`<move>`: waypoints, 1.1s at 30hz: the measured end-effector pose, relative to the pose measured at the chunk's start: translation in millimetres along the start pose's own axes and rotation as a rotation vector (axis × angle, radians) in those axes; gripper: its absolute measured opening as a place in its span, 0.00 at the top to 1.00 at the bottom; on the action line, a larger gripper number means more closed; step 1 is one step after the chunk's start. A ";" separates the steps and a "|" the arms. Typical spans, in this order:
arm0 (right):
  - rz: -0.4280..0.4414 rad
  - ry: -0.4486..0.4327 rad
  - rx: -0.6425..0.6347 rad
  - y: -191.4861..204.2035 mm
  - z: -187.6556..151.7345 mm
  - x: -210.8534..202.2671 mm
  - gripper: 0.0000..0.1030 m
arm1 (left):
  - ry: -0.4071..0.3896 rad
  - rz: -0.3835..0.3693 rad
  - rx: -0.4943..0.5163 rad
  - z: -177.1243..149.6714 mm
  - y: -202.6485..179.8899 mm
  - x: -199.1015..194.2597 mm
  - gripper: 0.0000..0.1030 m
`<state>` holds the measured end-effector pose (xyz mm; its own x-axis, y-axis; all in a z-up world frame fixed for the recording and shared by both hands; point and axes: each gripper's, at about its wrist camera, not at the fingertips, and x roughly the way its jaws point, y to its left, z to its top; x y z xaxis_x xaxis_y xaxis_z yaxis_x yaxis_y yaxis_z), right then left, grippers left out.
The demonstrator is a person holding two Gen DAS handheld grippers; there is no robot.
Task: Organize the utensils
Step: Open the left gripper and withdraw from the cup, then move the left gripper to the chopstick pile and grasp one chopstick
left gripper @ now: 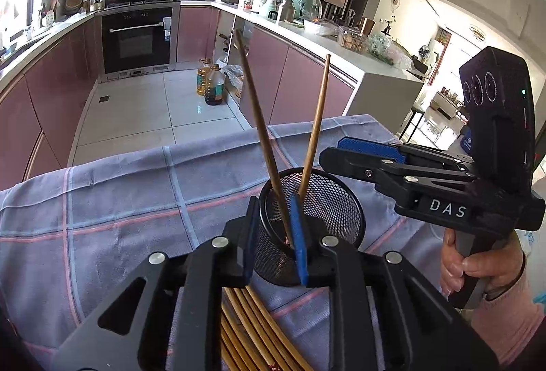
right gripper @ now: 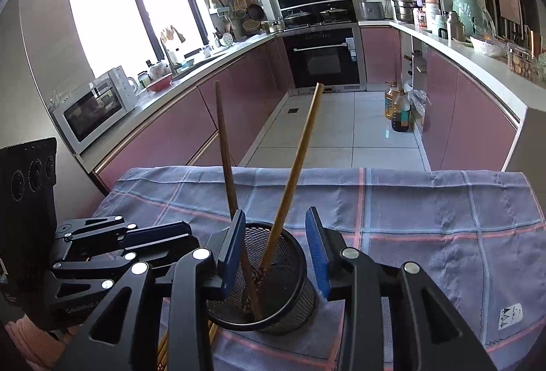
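Closest to me, beneath my left gripper (left gripper: 273, 234), a bundle of loose chopsticks (left gripper: 252, 330) lies flat on the checked cloth (left gripper: 119, 200), their long axes running away from me, forward along the fingers. My left gripper's blue pads stand a modest gap apart and grip nothing; one chopstick passes through that gap without being pinched, as far as I can tell.

Just ahead of both tools stands the black mesh cup (right gripper: 273, 285), upright on the cloth. Two chopsticks lean in it: the darker chopstick (left gripper: 262, 132) tilts up and to the left, the lighter chopstick (left gripper: 315, 125) up and to the right, crossing near the cup's bottom.

My right gripper (right gripper: 274, 251) is spread wide, fingers either side of the cup's rim, empty. From the left camera it hovers level, just right of the cup, my right hand (left gripper: 477, 265) wrapped round its handle.

I judge the next pick is from the bundle below. The left gripper is nearer and already lined up along the sticks, so it would only need to drop.

Beyond the cloth's far edge: tiled floor, pink cabinets, oven.
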<state>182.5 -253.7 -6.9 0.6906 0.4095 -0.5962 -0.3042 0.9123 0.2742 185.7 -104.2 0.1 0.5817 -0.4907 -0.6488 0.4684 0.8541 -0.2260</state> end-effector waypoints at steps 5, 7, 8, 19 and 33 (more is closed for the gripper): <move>0.018 0.054 0.008 -2.1 -12.5 9.9 0.67 | 0.036 -0.035 -0.013 -12.6 3.6 11.1 0.80; 0.020 0.057 0.010 0.1 -16.7 10.5 0.67 | 0.040 -0.042 -0.017 -15.7 4.4 12.7 0.77; 0.022 0.060 0.016 -0.5 -17.5 10.3 0.68 | 0.042 -0.048 -0.021 -16.5 4.7 12.3 0.76; 0.029 0.051 0.042 -1.4 -22.1 6.6 0.67 | 0.038 -0.053 -0.043 -26.4 10.1 12.0 0.72; 0.132 0.038 -0.042 45.8 -93.3 -27.6 0.50 | 0.012 0.148 0.002 -92.7 28.8 -33.7 0.56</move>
<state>88.2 -222.5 -48.3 0.6175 0.5249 -0.5858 -0.4183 0.8498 0.3206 117.9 -47.1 -51.9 0.6364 -0.3569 -0.6838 0.3791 0.9168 -0.1258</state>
